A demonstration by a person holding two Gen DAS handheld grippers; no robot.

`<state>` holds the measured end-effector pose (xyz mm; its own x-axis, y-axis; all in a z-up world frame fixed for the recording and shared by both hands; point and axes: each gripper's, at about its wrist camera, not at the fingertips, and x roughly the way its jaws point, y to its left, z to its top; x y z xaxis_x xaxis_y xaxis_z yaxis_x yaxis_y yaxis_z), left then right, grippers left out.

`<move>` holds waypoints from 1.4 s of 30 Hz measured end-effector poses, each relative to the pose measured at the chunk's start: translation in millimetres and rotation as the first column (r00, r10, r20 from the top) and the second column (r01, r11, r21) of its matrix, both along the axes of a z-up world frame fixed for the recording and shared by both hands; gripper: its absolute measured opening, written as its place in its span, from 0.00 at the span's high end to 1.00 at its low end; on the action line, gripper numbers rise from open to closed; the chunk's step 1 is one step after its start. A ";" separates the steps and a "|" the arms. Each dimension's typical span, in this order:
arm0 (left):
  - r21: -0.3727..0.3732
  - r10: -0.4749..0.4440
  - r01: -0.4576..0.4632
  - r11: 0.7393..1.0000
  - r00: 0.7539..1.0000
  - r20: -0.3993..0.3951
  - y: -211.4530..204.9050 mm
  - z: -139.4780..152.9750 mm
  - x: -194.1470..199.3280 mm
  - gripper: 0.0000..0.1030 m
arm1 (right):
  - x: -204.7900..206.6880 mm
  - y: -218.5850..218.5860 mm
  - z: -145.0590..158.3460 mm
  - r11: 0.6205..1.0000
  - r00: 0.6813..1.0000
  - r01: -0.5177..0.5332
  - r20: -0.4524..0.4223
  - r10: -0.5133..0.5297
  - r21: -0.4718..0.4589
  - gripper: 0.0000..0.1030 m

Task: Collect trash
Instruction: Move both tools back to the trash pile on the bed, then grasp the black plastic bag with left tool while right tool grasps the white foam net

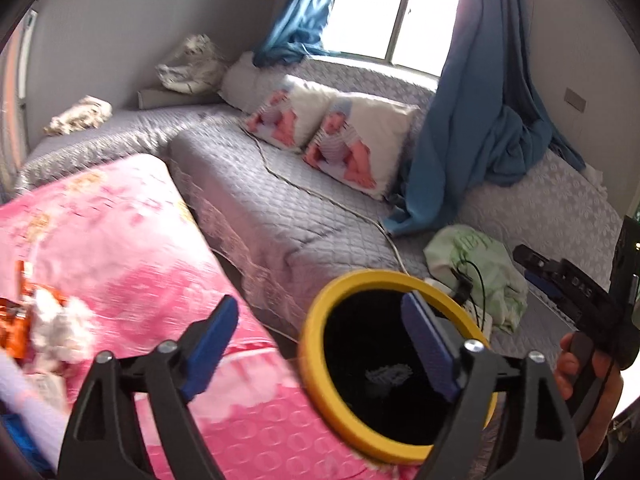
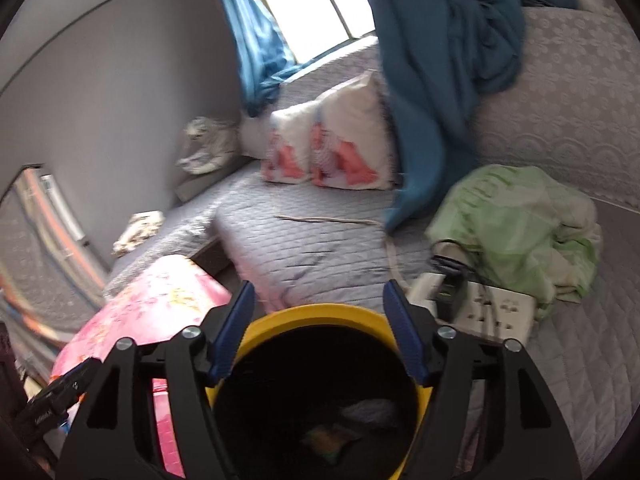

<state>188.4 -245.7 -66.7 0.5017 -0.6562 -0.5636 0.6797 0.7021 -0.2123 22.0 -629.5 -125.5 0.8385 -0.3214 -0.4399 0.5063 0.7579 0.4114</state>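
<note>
A yellow-rimmed black trash bin (image 1: 316, 360) (image 2: 256, 328) stands between the pink-covered table and the grey couch. Crumpled scraps lie at its dark bottom (image 2: 368, 408). My left gripper (image 1: 320, 344) is open and holds nothing; its right finger is over the bin's mouth and its left finger over the pink cover. My right gripper (image 2: 320, 332) is also open and holds nothing, hanging above the bin's far rim. On the pink table at the far left lie a crumpled white tissue (image 1: 60, 328) and an orange wrapper (image 1: 12, 332). A hand (image 1: 580, 364) holds the right gripper's handle.
The pink floral table cover (image 1: 120, 232) fills the left. Behind the bin runs a grey quilted couch (image 1: 280, 216) with two printed pillows (image 1: 360, 148), a blue curtain (image 1: 472, 152), a green cloth (image 2: 520, 216), a white power strip (image 2: 496, 308) and a cord (image 1: 320, 192).
</note>
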 end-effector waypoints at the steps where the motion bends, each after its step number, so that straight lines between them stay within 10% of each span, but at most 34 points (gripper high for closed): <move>1: -0.001 0.011 -0.011 1.000 1.000 0.013 7.7 3.9 -0.5 0.16 | 1.0 5.4 3.7 1.000 1.000 -0.025 0.013 0.025 -0.006 0.32; 17: 0.033 0.256 -0.258 0.966 0.965 0.051 167.4 14.1 -25.9 0.13 | 47.8 131.1 35.8 0.904 0.910 -0.406 0.032 0.413 -0.133 0.24; 33: 0.033 0.382 -0.381 0.924 0.923 -0.050 257.6 -24.1 -93.0 0.13 | 127.0 276.9 10.9 0.568 0.599 -0.799 -0.180 0.780 -0.200 0.24; 42: 0.032 0.383 -0.381 0.924 0.917 -0.114 254.2 -41.6 -82.7 0.18 | 146.1 309.5 -1.8 0.479 0.526 -0.849 -0.268 0.807 -0.223 0.24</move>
<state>105.7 8.5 -108.3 0.6442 -0.4222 -0.6378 0.3305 0.9057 -0.2656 168.1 -319.9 -127.3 0.7364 0.3711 -0.5657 -0.3982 0.9137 0.0809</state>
